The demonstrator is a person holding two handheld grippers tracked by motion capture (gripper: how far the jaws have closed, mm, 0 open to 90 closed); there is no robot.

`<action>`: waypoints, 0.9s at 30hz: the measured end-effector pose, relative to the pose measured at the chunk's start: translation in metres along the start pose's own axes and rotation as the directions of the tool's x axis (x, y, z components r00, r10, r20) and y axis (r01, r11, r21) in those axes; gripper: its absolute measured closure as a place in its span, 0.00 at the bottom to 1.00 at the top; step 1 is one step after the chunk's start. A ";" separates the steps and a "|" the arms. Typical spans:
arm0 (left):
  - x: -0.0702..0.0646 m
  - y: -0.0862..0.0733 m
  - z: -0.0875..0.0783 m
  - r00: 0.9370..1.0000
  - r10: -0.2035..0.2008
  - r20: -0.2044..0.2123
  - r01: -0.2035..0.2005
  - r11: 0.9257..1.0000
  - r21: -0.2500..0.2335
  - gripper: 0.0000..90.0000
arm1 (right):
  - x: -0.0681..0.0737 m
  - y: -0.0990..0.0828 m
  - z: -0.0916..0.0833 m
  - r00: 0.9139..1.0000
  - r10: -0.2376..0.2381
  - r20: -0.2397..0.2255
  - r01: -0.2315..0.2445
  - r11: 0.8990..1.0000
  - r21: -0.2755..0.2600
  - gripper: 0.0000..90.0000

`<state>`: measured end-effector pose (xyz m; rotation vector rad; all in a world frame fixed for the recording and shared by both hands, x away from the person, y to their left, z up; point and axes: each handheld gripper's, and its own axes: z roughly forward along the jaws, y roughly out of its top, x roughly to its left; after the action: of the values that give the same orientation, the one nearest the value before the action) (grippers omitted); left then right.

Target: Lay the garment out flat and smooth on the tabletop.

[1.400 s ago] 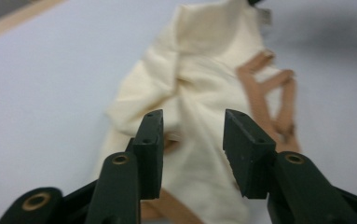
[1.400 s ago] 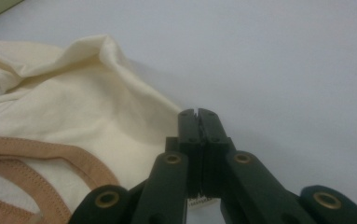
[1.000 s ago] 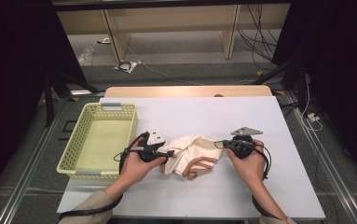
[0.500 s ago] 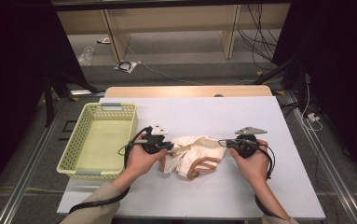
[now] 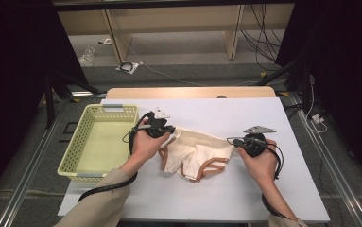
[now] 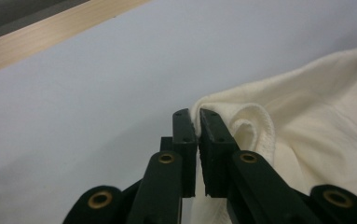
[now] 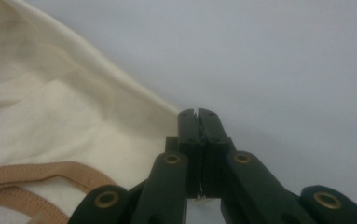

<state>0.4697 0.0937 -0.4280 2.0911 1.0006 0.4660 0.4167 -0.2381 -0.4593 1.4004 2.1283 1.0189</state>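
Cream garment (image 5: 195, 152) with tan trim stretched across the middle of the white bench (image 5: 207, 198), lifted a little at both ends. Left gripper (image 5: 169, 134) at the garment's far-left corner, jaws having just closed and now clamped on a fold of the cream hem, seen pinched between them in the left gripper view (image 6: 195, 122). Right gripper (image 5: 235, 142) at the right corner, jaws pressed together on the cloth's edge (image 7: 197, 114). Yellow mesh basket (image 5: 85, 142) at the left of the bench, nothing in it, just beside the left hand. Judged from this: both corners secured, spreading under way; still left, probably folding or straightening the piece and carrying it left into the basket.
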 end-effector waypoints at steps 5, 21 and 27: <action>0.005 0.009 0.014 0.999 -0.006 -0.031 0.006 1.000 -0.001 0.93 | -0.008 0.005 0.003 1.000 0.002 0.020 -0.002 1.000 -0.009 1.00; 0.009 0.004 0.002 0.969 0.060 -0.238 -0.067 0.998 -0.020 0.47 | 0.010 0.006 0.000 0.991 -0.132 0.031 0.130 0.991 0.041 0.80; 0.010 -0.010 -0.009 0.973 0.079 -0.216 -0.076 0.997 0.020 0.50 | 0.027 -0.002 -0.013 0.984 -0.179 -0.015 0.180 0.982 0.064 0.80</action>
<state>0.4657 0.1097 -0.4293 2.1287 1.0484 0.7425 0.3951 -0.2186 -0.4503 1.2073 2.2662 0.8954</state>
